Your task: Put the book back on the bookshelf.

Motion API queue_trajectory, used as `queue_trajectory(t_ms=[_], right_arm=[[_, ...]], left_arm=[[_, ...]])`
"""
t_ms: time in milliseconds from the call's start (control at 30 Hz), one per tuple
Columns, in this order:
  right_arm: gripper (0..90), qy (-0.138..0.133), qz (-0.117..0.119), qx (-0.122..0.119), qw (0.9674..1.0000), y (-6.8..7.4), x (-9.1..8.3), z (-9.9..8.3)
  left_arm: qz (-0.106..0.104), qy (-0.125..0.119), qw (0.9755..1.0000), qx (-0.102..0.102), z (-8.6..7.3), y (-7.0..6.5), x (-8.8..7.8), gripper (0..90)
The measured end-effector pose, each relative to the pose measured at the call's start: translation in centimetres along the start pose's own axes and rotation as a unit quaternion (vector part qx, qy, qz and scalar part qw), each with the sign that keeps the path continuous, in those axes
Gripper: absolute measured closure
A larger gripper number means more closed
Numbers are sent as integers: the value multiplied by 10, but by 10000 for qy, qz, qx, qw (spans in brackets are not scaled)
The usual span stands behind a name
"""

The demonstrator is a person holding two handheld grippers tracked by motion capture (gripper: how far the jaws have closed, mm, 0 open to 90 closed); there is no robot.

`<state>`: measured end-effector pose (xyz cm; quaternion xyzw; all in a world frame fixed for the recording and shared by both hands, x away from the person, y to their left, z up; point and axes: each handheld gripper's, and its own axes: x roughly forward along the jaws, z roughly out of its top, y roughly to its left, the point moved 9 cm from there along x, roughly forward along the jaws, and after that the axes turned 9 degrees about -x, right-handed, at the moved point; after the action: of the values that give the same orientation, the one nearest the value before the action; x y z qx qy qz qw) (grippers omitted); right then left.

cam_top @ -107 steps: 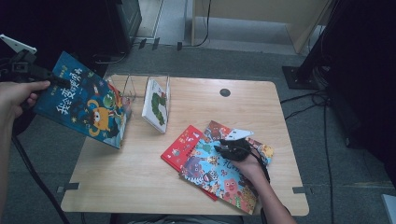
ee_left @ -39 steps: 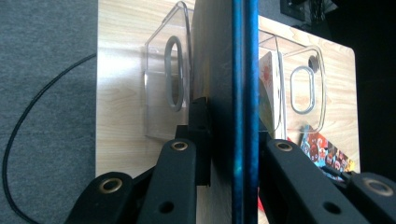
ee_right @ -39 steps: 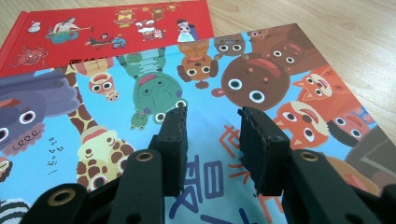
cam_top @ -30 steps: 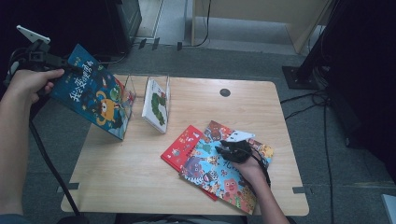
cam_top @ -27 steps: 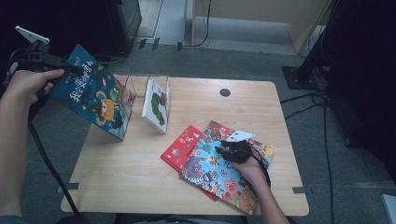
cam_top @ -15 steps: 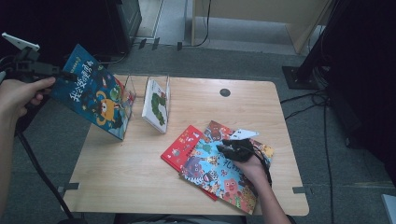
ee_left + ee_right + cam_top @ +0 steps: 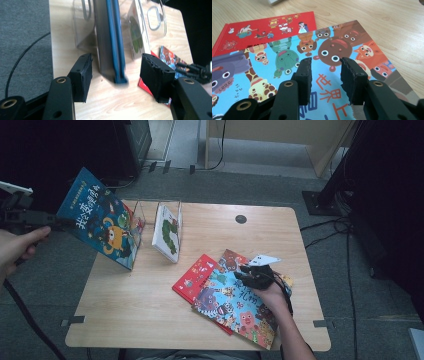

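- The left gripper sits at the far left edge of the high view, off the table; its jaws have just been opening and now stand apart on either side of the blue book, neither pad pressing on it.
- In the high view the blue book stands tilted at the upper left of the table, leaning against the clear rack.
- A white book stands in that rack, just right of the blue one.
- The right gripper rests low on the animal book, at the lower right of the high view; its jaws are held apart with only the cover between them.
- A red book lies partly under the animal book, toward the upper left of the right gripper view.
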<state>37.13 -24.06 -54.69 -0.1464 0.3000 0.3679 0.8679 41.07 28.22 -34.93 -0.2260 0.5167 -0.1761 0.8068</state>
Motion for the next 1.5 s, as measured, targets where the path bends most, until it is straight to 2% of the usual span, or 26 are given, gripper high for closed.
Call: queue_trajectory(t_ms=[100,167,233,333,500,700,867,967,1133,1267,1333,1433,1500], right_arm=[[610,-111,-39,18,9999,-4,-3,3],[610,-115,-45,31,9999,-6,-5,3],[611,-101,-53,41,9999,-9,-7,1],[613,-89,-77,109,9999,-13,-10,-3],[624,-108,-124,174,9997,-18,-16,-6],[630,-128,-153,249,9995,-20,-19,-9],[633,-130,-223,287,9993,-23,-23,-14],[634,-109,-262,329,9991,-24,-27,-18],[640,-95,-338,358,9987,-26,-33,-25],[642,-49,-414,419,9983,-28,-38,-34],[646,-36,-466,456,9979,-29,-42,-38],[653,-36,-539,512,9972,-31,-48,-44],[658,-29,-587,557,9967,-32,-52,-49]], left_arm=[[-14,-2,10000,70,-17,0,3,435],[118,2,9998,181,-29,0,7,435],[128,28,9996,251,-42,-2,12,434],[-70,13,9995,296,-58,-7,18,434],[-204,115,9987,458,-78,-15,34,436],[-369,194,9970,649,-88,-30,57,437],[-406,332,9950,849,-96,-41,85,437],[-572,472,9932,896,-101,-51,104,436],[-578,632,9900,1121,-106,-63,133,437],[-602,719,9889,1156,-110,-72,156,438],[-610,824,9869,1245,-114,-77,168,439],[-734,913,9845,1307,-117,-85,182,447],[-816,1009,9821,1365,-119,-90,191,491]])
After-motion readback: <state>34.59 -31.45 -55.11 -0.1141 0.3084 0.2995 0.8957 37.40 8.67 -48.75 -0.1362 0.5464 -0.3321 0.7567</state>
